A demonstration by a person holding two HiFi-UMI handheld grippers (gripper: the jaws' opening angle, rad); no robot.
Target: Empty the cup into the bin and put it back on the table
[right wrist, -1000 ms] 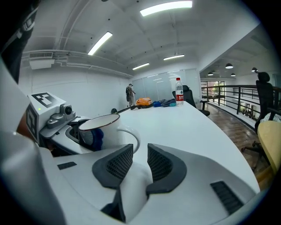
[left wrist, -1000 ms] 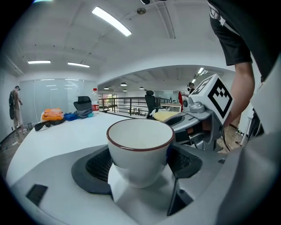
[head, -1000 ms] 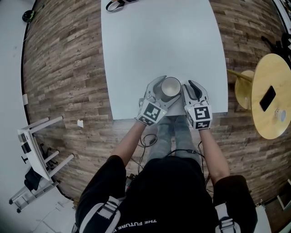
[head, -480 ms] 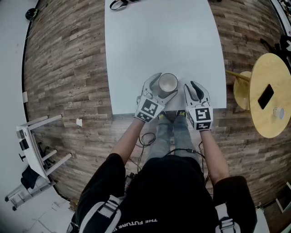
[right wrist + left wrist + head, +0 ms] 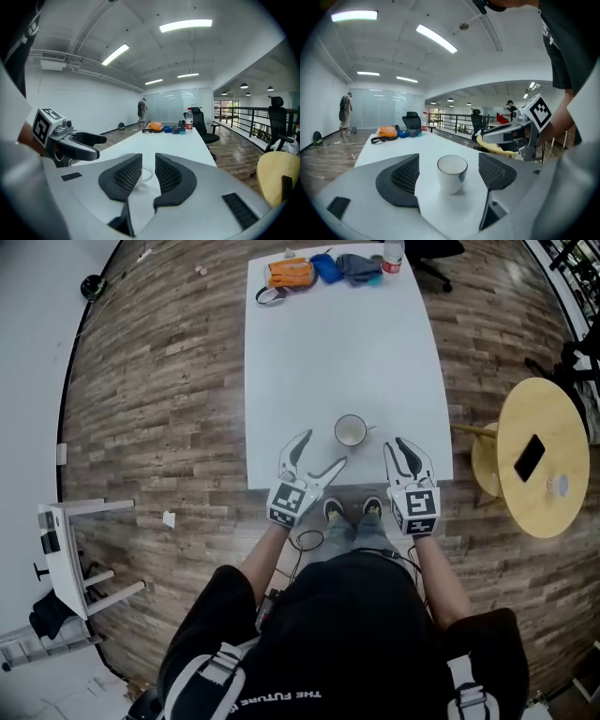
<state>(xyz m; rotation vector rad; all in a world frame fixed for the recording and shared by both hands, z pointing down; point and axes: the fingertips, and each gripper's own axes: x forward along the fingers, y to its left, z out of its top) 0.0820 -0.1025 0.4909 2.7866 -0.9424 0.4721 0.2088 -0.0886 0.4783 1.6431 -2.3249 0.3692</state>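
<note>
Left gripper (image 5: 323, 448) jaws wide apart, right gripper (image 5: 397, 442) jaws a slit apart, both empty. White mug (image 5: 351, 431) stands upright just ahead, untouched, near the table (image 5: 337, 352) front edge (inside looks empty, so likely done; no bin visible). Open tabletop beyond, bags (image 5: 309, 270) at far end.

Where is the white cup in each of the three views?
Head view: cup stands on the white table, at its near end.
Left gripper view: centre, between the open jaws, untouched.
Right gripper view: only a sliver in the jaws' narrow gap.
Shared landmark: orange bag at the table's far end.
</note>
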